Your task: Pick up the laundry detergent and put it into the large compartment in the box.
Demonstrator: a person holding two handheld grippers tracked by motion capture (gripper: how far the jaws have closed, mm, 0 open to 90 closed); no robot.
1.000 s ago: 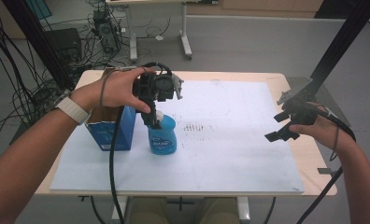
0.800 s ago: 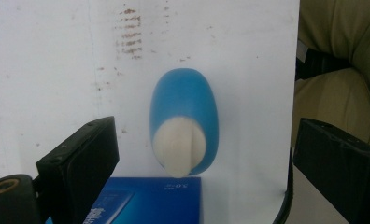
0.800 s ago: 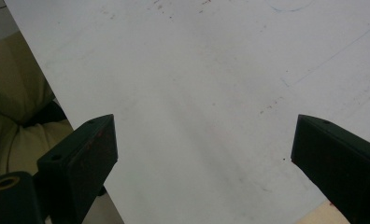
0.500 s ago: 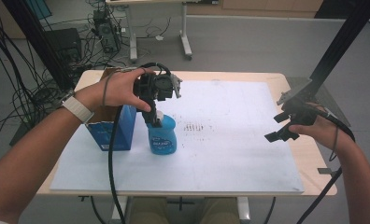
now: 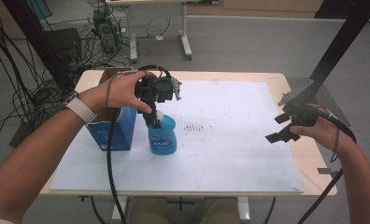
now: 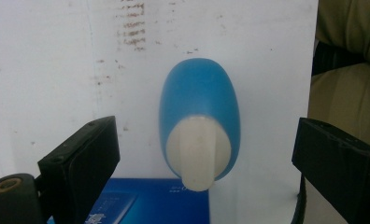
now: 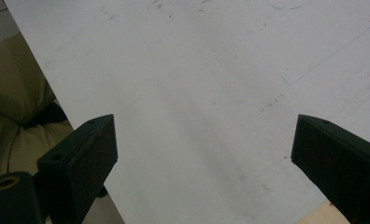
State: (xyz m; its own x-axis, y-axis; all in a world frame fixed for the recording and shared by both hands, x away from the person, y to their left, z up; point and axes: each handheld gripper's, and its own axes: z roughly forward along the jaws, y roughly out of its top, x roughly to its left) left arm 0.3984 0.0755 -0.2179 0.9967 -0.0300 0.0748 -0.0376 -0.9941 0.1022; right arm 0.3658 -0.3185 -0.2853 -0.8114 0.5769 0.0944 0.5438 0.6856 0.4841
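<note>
A blue bottle (image 5: 163,135) with a white cap (image 6: 197,154) stands upright on the white sheet (image 5: 230,158), close beside a blue box (image 5: 113,130). My left gripper (image 5: 154,119) points straight down over the bottle's cap. In the left gripper view the bottle (image 6: 199,102) sits between the wide-apart jaws, untouched by either, so the left gripper (image 6: 206,135) is open. My right gripper (image 5: 276,128) hovers over the sheet's right edge, and in the right gripper view it (image 7: 204,135) is open with nothing between its jaws.
The blue box has its top flaps open and stands left of the bottle; its edge (image 6: 150,200) lies just below the cap. A smudged patch (image 5: 197,127) marks the sheet's middle. The wooden table edge (image 5: 311,156) borders the sheet on the right. Cables trail from both grippers.
</note>
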